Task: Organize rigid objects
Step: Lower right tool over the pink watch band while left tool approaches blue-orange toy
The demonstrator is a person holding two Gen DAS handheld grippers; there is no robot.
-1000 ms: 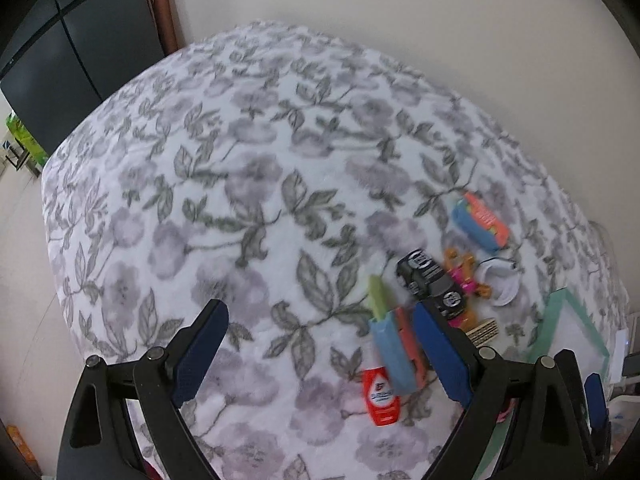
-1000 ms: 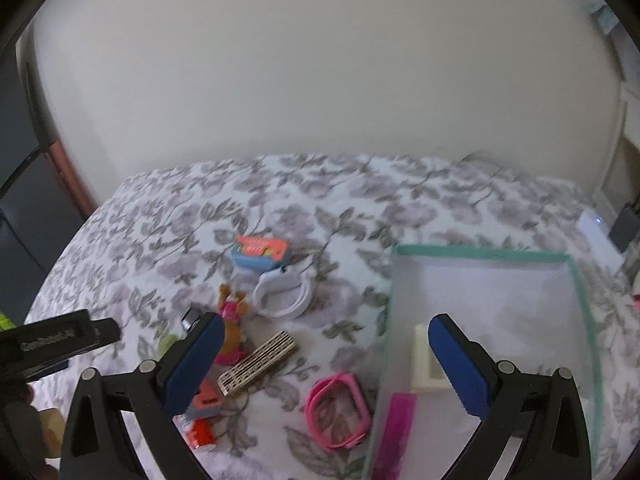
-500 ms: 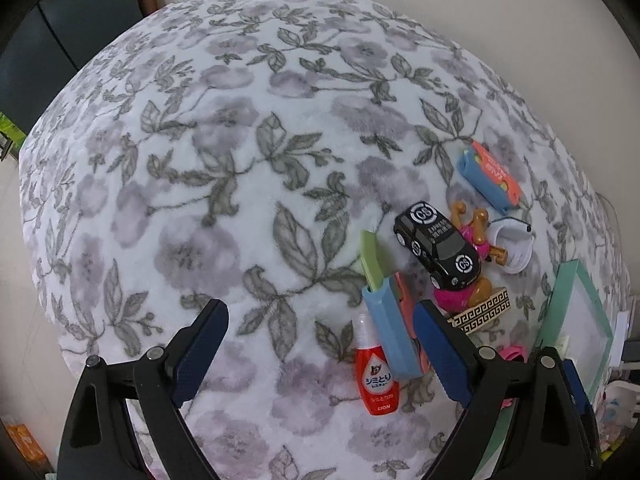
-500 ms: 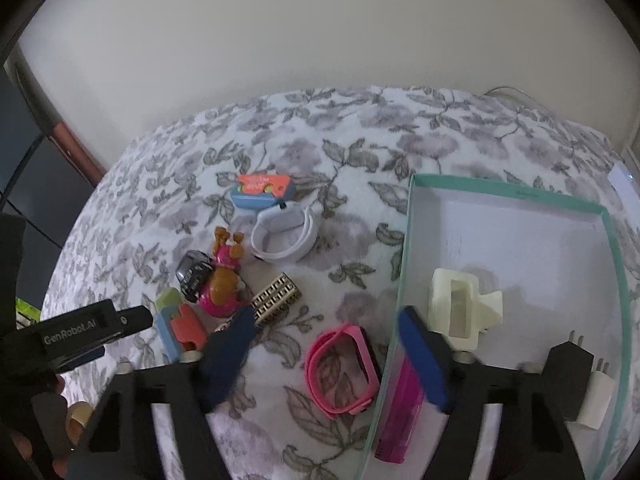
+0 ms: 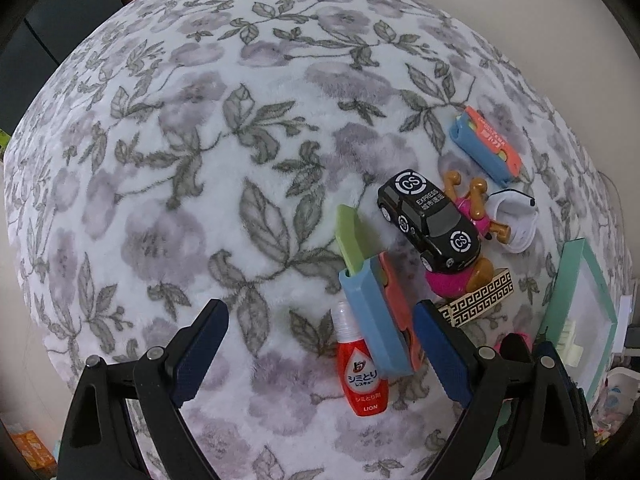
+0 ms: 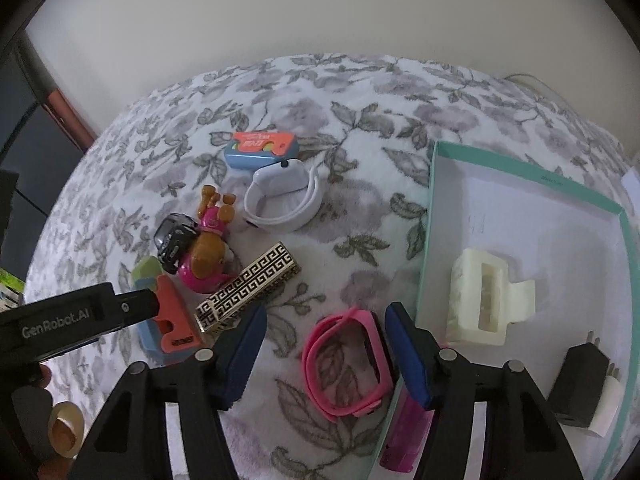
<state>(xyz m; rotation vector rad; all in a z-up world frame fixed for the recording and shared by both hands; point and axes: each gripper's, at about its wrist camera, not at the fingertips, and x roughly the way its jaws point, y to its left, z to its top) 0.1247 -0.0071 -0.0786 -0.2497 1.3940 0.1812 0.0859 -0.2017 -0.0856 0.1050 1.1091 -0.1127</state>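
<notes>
Meanwhile my right gripper (image 6: pixel 324 346) stood half-open around the pink watch (image 6: pixel 347 365) lying untouched on the floral blanket (image 6: pixel 360 208) beside the teal box (image 6: pixel 430 216), while my left gripper (image 5: pixel 320 344) hung wide open, empty.

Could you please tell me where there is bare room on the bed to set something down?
The blanket left of the toy car is bare. The tray has space above the hair clip. It is crowded between car and tray.
</notes>
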